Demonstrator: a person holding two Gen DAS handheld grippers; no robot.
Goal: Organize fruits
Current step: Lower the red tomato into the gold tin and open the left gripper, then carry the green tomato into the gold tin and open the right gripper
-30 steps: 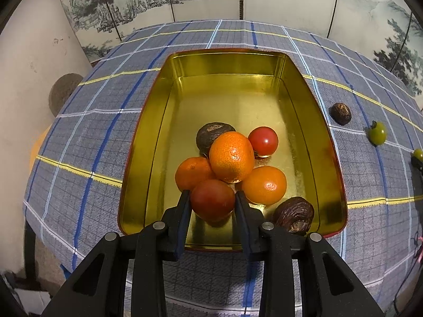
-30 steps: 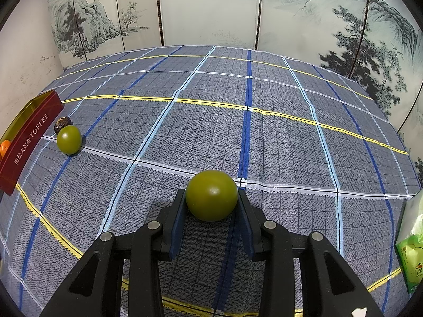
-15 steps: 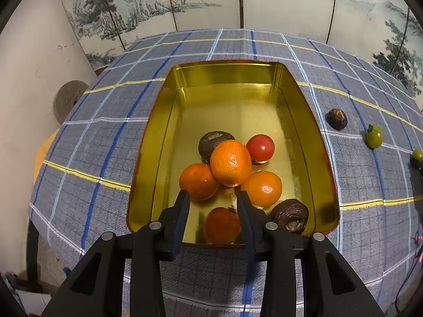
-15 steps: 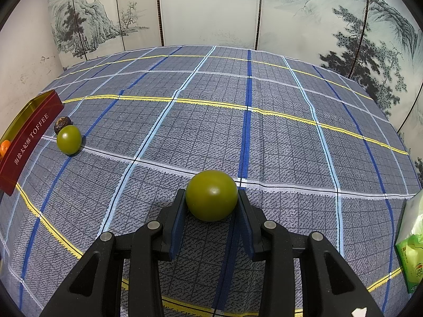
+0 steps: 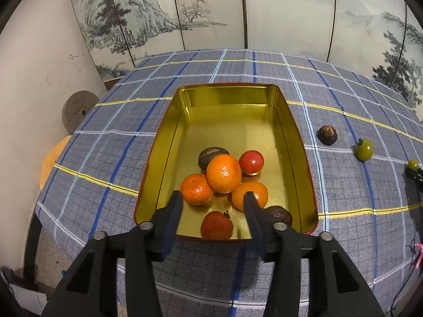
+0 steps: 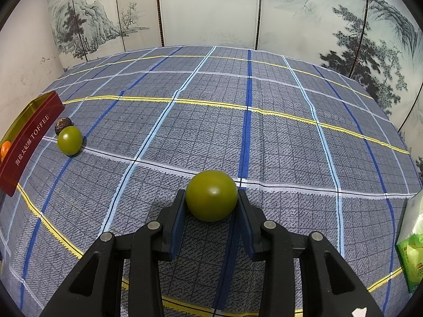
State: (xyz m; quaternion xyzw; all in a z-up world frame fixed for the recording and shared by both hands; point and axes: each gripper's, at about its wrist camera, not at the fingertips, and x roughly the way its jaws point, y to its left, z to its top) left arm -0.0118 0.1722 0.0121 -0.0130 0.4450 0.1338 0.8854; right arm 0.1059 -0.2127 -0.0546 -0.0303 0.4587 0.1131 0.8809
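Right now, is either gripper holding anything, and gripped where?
Right gripper clamps the round green fruit by its left and right sides. Left gripper is open, holding nothing.

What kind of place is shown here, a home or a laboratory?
Probably a room at home, arranged for recording. A table under a plaid tablecloth stands before a folding screen painted with ink landscapes, and a gold toffee tin holds fruit.
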